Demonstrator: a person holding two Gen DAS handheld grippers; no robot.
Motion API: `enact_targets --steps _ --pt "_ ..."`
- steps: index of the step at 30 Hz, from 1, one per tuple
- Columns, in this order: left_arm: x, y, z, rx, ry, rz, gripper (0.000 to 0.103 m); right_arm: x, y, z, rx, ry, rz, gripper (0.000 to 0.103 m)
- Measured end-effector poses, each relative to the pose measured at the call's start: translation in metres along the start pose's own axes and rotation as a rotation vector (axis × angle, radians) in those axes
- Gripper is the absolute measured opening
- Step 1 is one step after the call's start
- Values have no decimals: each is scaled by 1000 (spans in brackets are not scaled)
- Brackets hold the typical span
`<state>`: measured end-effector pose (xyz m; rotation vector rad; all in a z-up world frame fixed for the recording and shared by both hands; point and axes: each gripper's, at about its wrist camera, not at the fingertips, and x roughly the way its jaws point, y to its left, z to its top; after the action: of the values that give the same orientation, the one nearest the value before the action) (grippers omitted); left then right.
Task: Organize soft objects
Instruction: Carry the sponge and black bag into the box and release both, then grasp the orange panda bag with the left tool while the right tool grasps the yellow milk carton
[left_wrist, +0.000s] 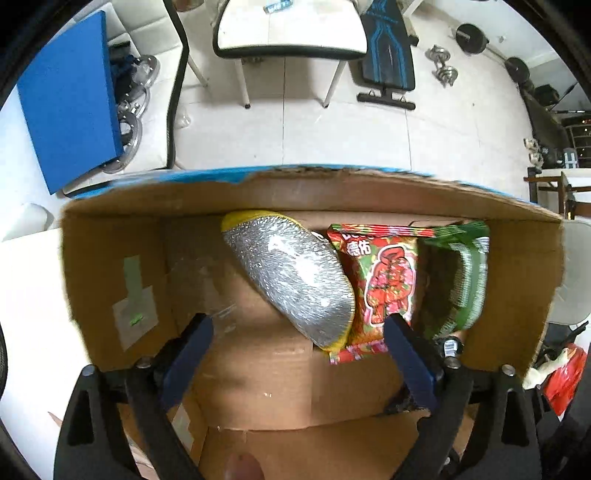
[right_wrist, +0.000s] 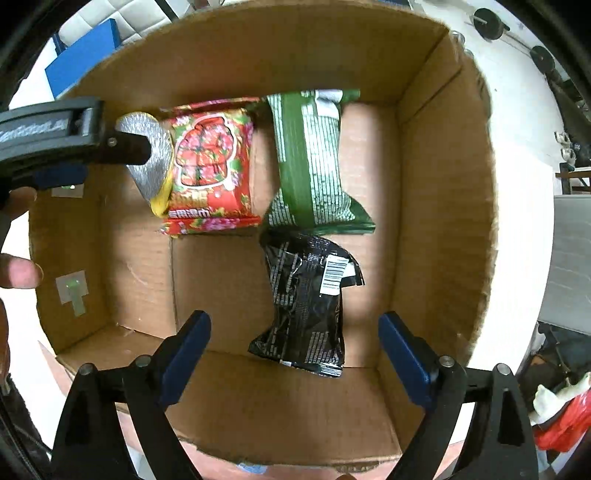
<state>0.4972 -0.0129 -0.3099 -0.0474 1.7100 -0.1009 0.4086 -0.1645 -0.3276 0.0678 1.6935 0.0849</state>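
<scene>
Cardboard box (right_wrist: 443, 177) fills both views, open top, four soft packs on its floor. Far row, L to R in right-wrist view: silver pouch w/ yellow edge (left_wrist: 291, 277), red printed snack bag (right_wrist: 210, 162), green bag (right_wrist: 314, 162); silver pouch leans on the red bag, red and green just beside each other. Black packet (right_wrist: 306, 306) lies alone in nearer row, below the green bag, its top touching or nearly so. Right gripper (right_wrist: 295, 343) hangs over the black packet, jaws wide, pads clear of it, holding nothing. Left gripper (left_wrist: 299, 343) also wide and empty, over box floor just by silver pouch. Judgement: drop-off looks done; to do it well, lift both straight up, jaws kept wide so pads don't snag foil, then next pack goes into bare near-left floor, flat, not piled.
</scene>
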Motion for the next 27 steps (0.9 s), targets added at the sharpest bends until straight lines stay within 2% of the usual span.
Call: enact_targets --steps 2,4,12,15,17,20,23,25,27 --pt "-11 0 -8 9 -24 7 98 -7 1 -3 7 -8 10 95" --pt "-23 0 -20 12 -46 8 99 -12 0 -3 18 -22 14 103" --pt "-58 5 -72 19 -137 -17 100 -46 -7 -24 14 -110 -6 103" --pt "-76 8 -93 12 -191 -23 100 -64 -5 -37 10 -149 11 103" --pt "-86 12 -106 -2 -215 -54 100 -77 -3 -46 6 -191 30 103" --pt "-105 22 -134 -51 -267 -69 100 -93 4 -72 -20 -265 50 103" --pt "-110 37 -173 -95 -327 -60 100 -99 9 -115 -50 -323 92 103" --pt "-95 51 -198 -129 -323 -43 100 -86 8 -140 -39 -310 135 103" --pt "-67 71 -220 -187 -276 -60 100 -64 6 -157 -18 -270 179 103"
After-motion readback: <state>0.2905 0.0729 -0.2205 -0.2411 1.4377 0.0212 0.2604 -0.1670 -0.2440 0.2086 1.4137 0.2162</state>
